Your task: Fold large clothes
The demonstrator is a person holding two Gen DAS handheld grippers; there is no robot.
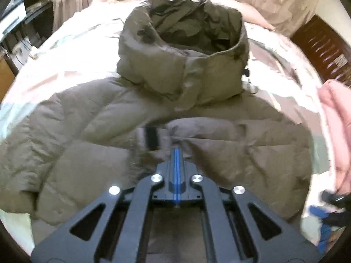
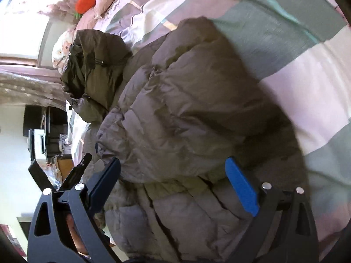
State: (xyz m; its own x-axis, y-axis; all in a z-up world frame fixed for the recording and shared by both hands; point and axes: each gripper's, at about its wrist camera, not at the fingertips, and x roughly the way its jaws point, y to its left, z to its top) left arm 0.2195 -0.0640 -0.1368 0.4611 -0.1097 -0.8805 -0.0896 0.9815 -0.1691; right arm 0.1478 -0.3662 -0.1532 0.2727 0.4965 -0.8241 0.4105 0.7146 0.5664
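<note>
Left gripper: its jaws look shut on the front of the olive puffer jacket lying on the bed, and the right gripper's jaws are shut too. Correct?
Not quite. The left gripper is shut at the front of the olive puffer jacket on the bed, but the right gripper is not shut: the right wrist view shows its jaws spread wide over the jacket, pressing on nothing.

Each black tool (image 1: 177, 153) (image 2: 175, 171) has silver screws, blue pads; sleeve (image 1: 335, 118) perhaps pink.
</note>
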